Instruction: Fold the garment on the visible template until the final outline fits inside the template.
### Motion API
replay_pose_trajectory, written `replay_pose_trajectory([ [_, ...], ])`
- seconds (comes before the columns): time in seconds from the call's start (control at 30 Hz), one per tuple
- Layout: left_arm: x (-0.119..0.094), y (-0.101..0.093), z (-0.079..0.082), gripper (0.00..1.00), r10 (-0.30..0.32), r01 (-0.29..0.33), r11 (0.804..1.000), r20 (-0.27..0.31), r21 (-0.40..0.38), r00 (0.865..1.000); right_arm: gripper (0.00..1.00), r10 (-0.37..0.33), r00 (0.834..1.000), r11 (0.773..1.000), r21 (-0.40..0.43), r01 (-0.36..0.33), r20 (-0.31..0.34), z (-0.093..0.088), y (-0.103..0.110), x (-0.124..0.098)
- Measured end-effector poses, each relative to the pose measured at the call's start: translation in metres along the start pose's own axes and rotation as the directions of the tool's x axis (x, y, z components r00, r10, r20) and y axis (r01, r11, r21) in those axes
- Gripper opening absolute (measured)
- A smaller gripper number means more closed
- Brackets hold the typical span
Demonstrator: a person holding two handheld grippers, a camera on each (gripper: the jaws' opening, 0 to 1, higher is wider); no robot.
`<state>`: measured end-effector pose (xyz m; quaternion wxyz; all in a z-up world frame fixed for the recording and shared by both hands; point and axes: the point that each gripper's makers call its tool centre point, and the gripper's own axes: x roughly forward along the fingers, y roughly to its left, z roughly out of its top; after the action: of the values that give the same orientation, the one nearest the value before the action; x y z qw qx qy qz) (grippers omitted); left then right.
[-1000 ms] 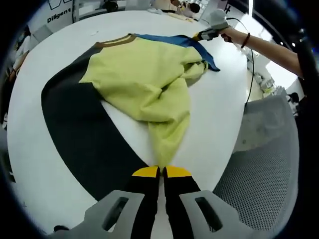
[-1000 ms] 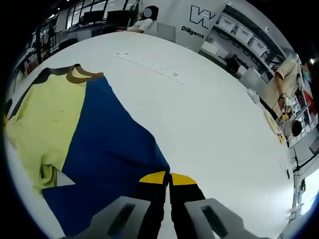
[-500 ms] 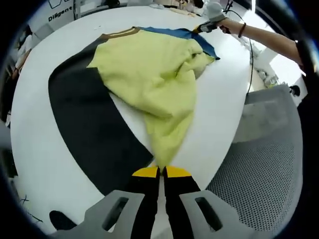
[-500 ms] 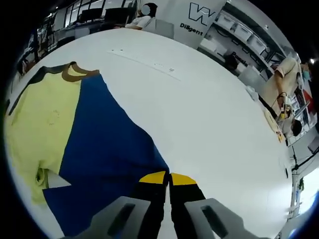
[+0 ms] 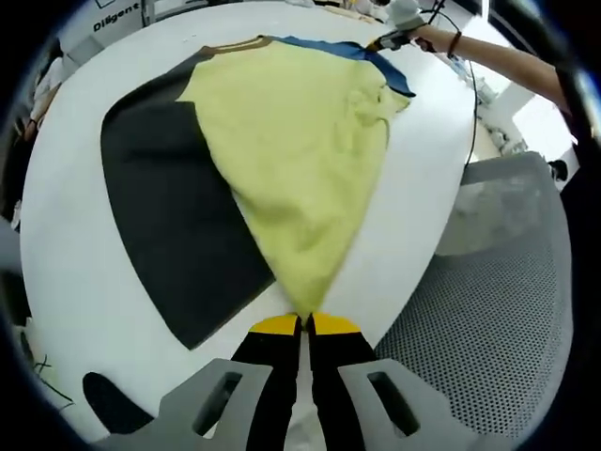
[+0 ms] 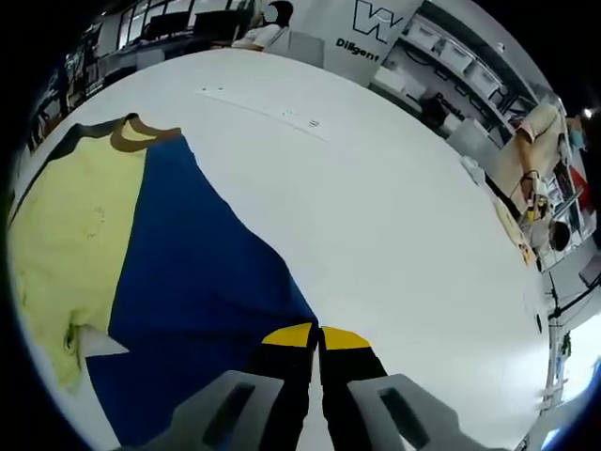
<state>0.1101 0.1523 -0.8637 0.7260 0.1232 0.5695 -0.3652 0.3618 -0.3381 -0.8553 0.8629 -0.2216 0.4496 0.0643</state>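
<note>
Garment (image 5: 296, 160): yellow-green top with a brown collar, lying on the white surface (image 5: 66, 244), spread partly over the dark template (image 5: 174, 235) and partly over a blue panel (image 6: 202, 291) on its far side. In the left gripper view the cloth is drawn into a taut point that narrows toward the near edge of the surface, with a bunched fold up by the blue edge.

Left claw (image 5: 301, 324): yellow-tipped jaws pressed together, pinching the narrow end of the garment at the surface edge.

Right claw (image 6: 317, 335): jaws pressed together at the corner of the blue panel, gripping its edge. In the left gripper view this same claw (image 5: 380, 41) appears at the far corner of the blue panel, held by a person's hand (image 5: 427, 36) (dark band at the wrist).

Surroundings: a grey mesh chair (image 5: 479, 310) just beside the surface; shelving and a lettered wall sign (image 6: 376, 23) beyond it
</note>
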Motion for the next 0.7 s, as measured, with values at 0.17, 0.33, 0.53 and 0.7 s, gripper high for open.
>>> replay_pose_trajectory([
  [0.17,0.001,0.000,-0.002,0.00,0.001,-0.001,1.000,-0.007,-0.004,1.000,0.00,-0.017,1.000,1.000,0.010,0.017,-0.004,-0.001,-0.006,0.001],
  [0.33,0.002,0.001,-0.003,0.00,0.005,-0.005,1.000,-0.010,-0.002,1.000,0.00,-0.032,0.999,0.999,0.039,0.032,-0.002,-0.004,-0.017,-0.003],
  [0.53,0.003,0.000,-0.002,0.02,0.013,-0.013,0.997,-0.001,-0.075,1.000,0.00,-0.018,0.999,0.991,0.132,0.012,0.043,-0.001,-0.014,-0.010],
  [0.7,0.002,0.001,0.001,0.09,0.016,-0.011,0.993,0.041,-0.122,0.999,0.02,0.009,0.996,0.975,0.220,-0.028,0.086,0.003,-0.007,-0.014],
])
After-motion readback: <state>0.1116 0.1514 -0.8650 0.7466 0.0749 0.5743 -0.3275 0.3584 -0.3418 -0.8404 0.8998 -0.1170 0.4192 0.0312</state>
